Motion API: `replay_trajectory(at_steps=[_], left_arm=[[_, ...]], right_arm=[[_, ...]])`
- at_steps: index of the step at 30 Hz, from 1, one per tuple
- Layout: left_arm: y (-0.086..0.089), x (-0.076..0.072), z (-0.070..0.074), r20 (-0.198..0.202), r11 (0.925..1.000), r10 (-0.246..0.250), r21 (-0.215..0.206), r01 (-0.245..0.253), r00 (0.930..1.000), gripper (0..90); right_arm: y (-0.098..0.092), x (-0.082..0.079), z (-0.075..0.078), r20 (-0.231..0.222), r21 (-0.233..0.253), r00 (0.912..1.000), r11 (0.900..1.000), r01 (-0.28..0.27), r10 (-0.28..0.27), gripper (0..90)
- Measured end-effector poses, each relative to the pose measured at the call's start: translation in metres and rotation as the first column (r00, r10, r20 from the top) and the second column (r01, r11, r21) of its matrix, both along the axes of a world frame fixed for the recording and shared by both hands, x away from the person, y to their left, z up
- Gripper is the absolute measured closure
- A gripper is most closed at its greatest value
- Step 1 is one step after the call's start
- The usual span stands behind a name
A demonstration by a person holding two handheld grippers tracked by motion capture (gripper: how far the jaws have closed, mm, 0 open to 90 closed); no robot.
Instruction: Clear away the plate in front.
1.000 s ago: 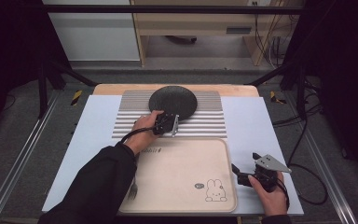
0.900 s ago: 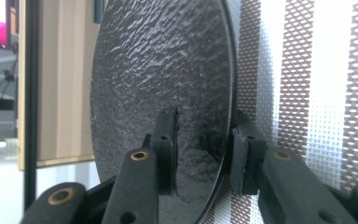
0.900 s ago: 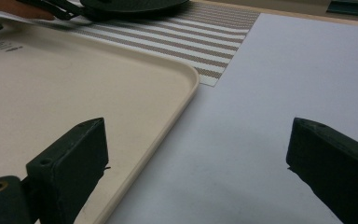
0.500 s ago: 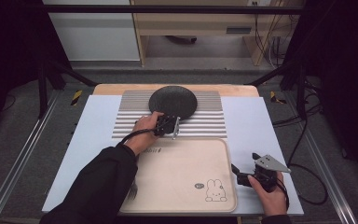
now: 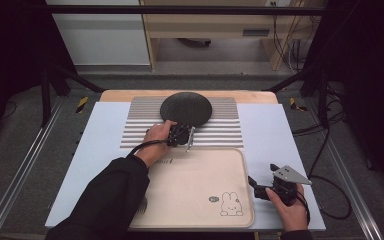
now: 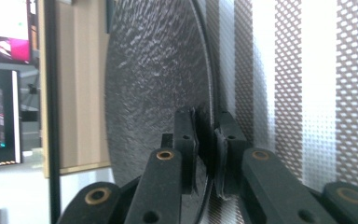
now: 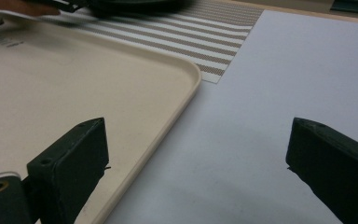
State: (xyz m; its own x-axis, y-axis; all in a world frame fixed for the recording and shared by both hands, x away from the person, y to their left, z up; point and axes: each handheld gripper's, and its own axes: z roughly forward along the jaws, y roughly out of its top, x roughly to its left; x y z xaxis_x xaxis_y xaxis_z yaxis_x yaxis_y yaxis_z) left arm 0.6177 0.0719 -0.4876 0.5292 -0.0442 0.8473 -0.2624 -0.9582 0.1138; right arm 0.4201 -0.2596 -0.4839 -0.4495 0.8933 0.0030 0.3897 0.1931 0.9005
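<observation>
A round black textured plate lies on a brown-and-white striped mat at the back of the table. My left gripper is at the plate's near rim. In the left gripper view the two jaws are shut on the plate's rim, one above and one below it. My right gripper rests at the front right, just past the right edge of a beige tray. Its jaws stand wide open over the pale blue table cover, with nothing between them.
The beige tray has a rabbit picture near its front right corner and lies in front of the striped mat. Pale blue cover lies bare to the right of mat and tray. Dark frame bars flank the table.
</observation>
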Motion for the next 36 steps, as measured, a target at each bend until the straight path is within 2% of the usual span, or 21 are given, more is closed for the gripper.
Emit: replay_trajectory(at_steps=[7, 11, 14, 19, 28, 31, 36], left_arm=[[-0.004, -0.001, 0.004, 0.027, 0.9999, 0.011, 0.004, -0.011, 0.9996, 84.9], [-0.006, -0.001, 0.007, 0.033, 0.9995, 0.022, -0.022, -0.021, 0.9992, 86.2], [-0.007, -0.001, 0.009, 0.037, 0.9995, 0.022, -0.025, -0.021, 0.9991, 86.9], [-0.009, -0.003, 0.008, 0.057, 0.9997, 0.023, 0.006, -0.024, 0.9981, 87.2], [-0.008, -0.005, 0.016, 0.030, 0.9995, 0.030, -0.007, -0.030, 0.9991, 87.3], [-0.007, -0.010, 0.018, 0.033, 0.9997, 0.024, 0.006, -0.024, 0.9992, 87.1], [-0.003, -0.020, 0.026, 0.040, 0.9998, 0.015, -0.013, -0.014, 0.9991, 86.9]], right_arm=[[0.001, 0.000, 0.000, 0.003, -0.001, 1.0000, 1.000, -0.007, 0.007, 6.0], [0.000, -0.001, 0.001, 0.006, 0.006, 1.0000, 1.000, -0.005, 0.005, 6.0], [0.000, -0.001, 0.001, 0.011, 0.007, 0.9999, 1.000, -0.004, 0.004, 6.0], [-0.001, -0.001, 0.001, 0.012, 0.011, 0.9999, 1.000, -0.004, 0.003, 6.0], [-0.003, -0.001, 0.002, 0.014, 0.017, 0.9999, 1.000, 0.001, -0.001, 6.1], [-0.003, -0.001, 0.002, 0.016, 0.019, 0.9999, 1.000, -0.002, 0.001, 6.1], [-0.003, -0.002, 0.003, 0.022, 0.029, 0.9998, 1.000, 0.002, -0.003, 6.1]])
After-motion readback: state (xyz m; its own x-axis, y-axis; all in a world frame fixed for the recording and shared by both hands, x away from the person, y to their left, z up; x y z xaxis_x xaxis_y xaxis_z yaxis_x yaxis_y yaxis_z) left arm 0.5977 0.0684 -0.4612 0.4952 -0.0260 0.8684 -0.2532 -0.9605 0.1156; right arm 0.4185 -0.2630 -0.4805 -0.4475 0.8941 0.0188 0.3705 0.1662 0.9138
